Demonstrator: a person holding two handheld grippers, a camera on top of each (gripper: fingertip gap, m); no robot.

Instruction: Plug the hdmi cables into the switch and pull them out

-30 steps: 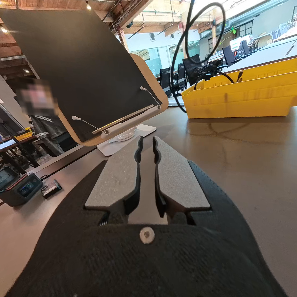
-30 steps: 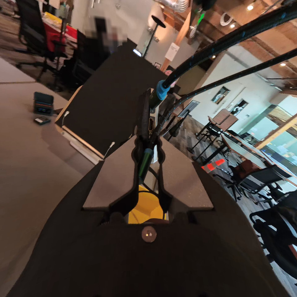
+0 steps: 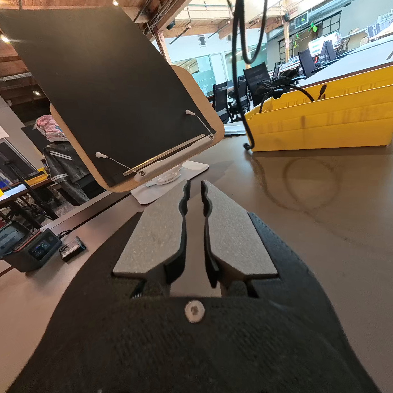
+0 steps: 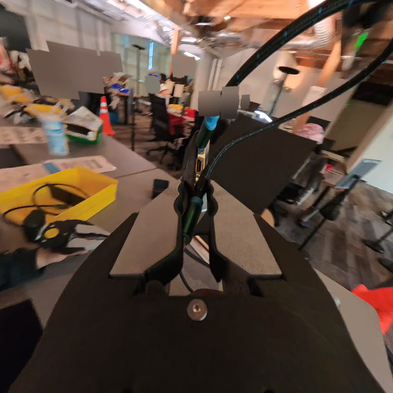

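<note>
The right gripper (image 4: 194, 192) is raised off the table and clamped on the switch (image 4: 196, 165), which stands edge-on between its fingertips at the frame's centre. Two black HDMI cables (image 4: 282, 40) with green-and-blue plugs sit in the switch, one at its top and one low between the fingers, and arc away to the upper right; an open port shows between them. At left lies a yellow bin (image 4: 89, 197) holding dark cords, the view there blurred. The left gripper (image 3: 194, 185) rests low over the brown table (image 3: 319, 234), its jaws slightly apart and holding nothing. Ahead of it stands a black board on a stand (image 3: 106, 85), with a yellow bin (image 3: 319, 125) at right and cables hanging at top centre.
</note>
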